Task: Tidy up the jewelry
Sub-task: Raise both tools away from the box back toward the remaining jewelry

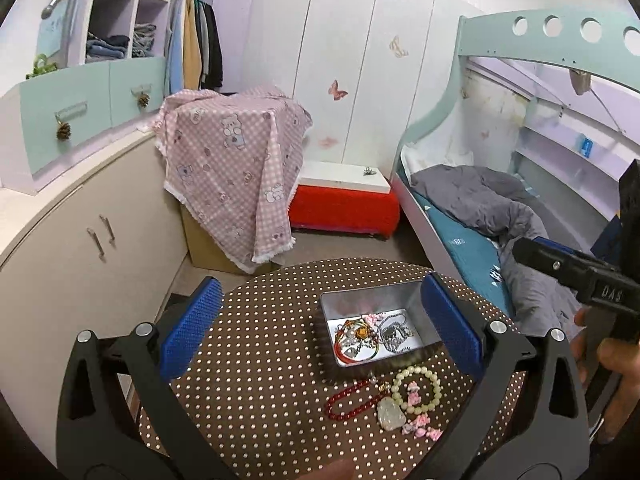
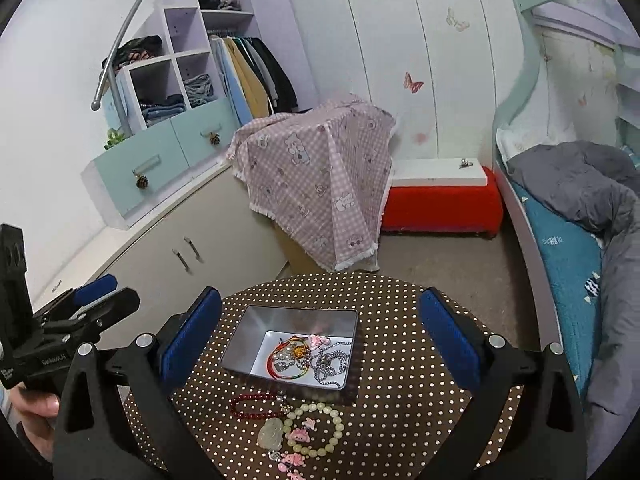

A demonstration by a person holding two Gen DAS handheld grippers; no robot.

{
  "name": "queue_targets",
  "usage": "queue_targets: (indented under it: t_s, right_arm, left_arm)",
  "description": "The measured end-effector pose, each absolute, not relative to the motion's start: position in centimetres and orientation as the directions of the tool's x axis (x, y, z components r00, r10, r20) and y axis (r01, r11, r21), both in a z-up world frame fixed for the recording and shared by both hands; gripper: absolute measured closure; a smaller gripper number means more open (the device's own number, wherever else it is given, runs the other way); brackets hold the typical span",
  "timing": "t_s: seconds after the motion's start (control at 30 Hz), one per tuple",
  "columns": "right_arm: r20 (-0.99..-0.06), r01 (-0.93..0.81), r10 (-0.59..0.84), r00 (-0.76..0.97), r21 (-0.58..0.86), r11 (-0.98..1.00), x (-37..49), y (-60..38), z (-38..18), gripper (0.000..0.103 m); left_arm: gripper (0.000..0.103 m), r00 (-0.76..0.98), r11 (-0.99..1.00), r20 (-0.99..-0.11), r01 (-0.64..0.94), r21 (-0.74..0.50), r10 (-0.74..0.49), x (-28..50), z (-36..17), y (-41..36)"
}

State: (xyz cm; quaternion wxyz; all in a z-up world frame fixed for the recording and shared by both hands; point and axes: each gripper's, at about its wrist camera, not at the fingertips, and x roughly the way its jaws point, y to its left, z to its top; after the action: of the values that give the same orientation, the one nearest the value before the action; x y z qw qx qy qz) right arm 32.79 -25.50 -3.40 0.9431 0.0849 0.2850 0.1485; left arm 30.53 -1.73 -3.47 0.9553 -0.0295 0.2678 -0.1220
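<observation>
A metal tin [image 1: 344, 300] [image 2: 256, 340] stands on a round table with a brown dotted cloth [image 1: 260, 340] [image 2: 400, 344]. It holds a red cord bracelet [image 2: 280, 364], a silver chain [image 2: 334, 364] and small charms. In front of it lie a red bead bracelet [image 1: 352, 398] [image 2: 252, 404], a pale bead bracelet [image 1: 418, 390] [image 2: 320, 428], a clear carved pendant [image 1: 390, 412] [image 2: 272, 432] and pink charms [image 1: 422, 428] [image 2: 294, 458]. My left gripper [image 1: 320, 328] is open above the table, empty. My right gripper [image 2: 320, 332] is open above the tin, empty.
A cream cabinet [image 1: 80, 248] stands to the left. A box under a pink checked cloth [image 1: 236, 160] and a red chest [image 1: 344, 208] stand behind the table. A bunk bed with grey bedding [image 1: 480, 200] is to the right.
</observation>
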Motion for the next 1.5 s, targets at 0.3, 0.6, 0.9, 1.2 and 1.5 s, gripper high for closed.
queue_targets:
  t_s: [0.3, 0.6, 0.9, 1.2, 1.5]
  right_arm:
    - [-0.501, -0.233, 0.317, 0.806, 0.224, 0.946, 30.1, -25.4, -3.2, 0.007]
    - [-0.512, -0.233, 0.315, 0.799, 0.221, 0.947, 27.3, -25.2, -4.3, 0.007]
    - [-0.587, -0.209, 0.300, 0.752, 0.219, 0.953, 26.0, -25.1, -8.2, 0.007]
    - [-0.672, -0.160, 0.272, 0.689, 0.226, 0.961, 26.9, -25.5, -12.9, 0.007]
    - [-0.709, -0.158, 0.274, 0.650, 0.226, 0.961, 28.0, -25.1, -15.0, 0.007]
  left_arm:
    - [0.006, 0.848, 0.973, -0.478, 0.210, -0.095, -0.230, 27.3, -3.6, -1.7]
    - [0.006, 0.841, 0.978, -0.499, 0.185, -0.097, -0.209, 25.8, -5.5, -0.5]
    - [0.006, 0.799, 0.985, -0.577, 0.158, -0.069, -0.169, 25.9, -9.5, -0.3]
    - [0.006, 0.737, 0.989, -0.665, 0.146, -0.017, -0.120, 28.6, -13.6, -1.5]
    - [0.006, 0.666, 0.982, -0.740, 0.184, 0.044, -0.092, 31.8, -17.3, -3.8]
